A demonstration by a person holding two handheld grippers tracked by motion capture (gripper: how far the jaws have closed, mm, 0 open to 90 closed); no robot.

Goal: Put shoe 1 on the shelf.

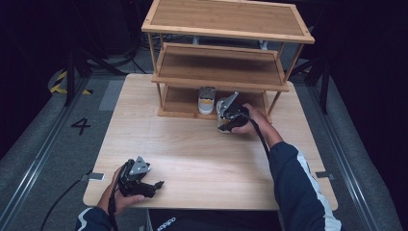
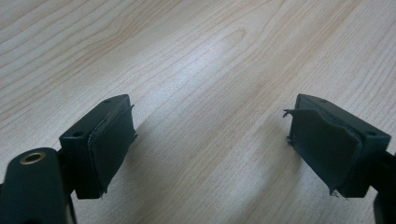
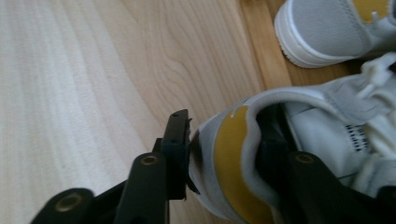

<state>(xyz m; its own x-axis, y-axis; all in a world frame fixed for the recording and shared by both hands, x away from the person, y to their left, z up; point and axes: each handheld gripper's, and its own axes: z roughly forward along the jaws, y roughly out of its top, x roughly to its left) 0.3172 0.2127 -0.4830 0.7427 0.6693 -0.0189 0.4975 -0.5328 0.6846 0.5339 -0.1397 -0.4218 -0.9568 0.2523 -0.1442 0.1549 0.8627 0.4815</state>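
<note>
A sneaker gripped by its heel at the foot of a three-tier wooden rack.

At centre frame of the high view, the right gripper [image 1: 224, 117] is closed on the heel collar of a white-and-grey sneaker [image 3: 299, 140] with a yellow heel tab, one jaw inside, one outside; a second sneaker [image 1: 206, 103] is seen on the rack's lowest shelf [image 1: 179, 101]. At lower left, the left gripper [image 2: 210, 144] is held with jaws open and empty over the wooden surface [image 1: 202, 154]. A likely risk: the soft collar could fold and slip free, or the toe could catch the shelf edge or nudge the neighbouring shoe.
</note>
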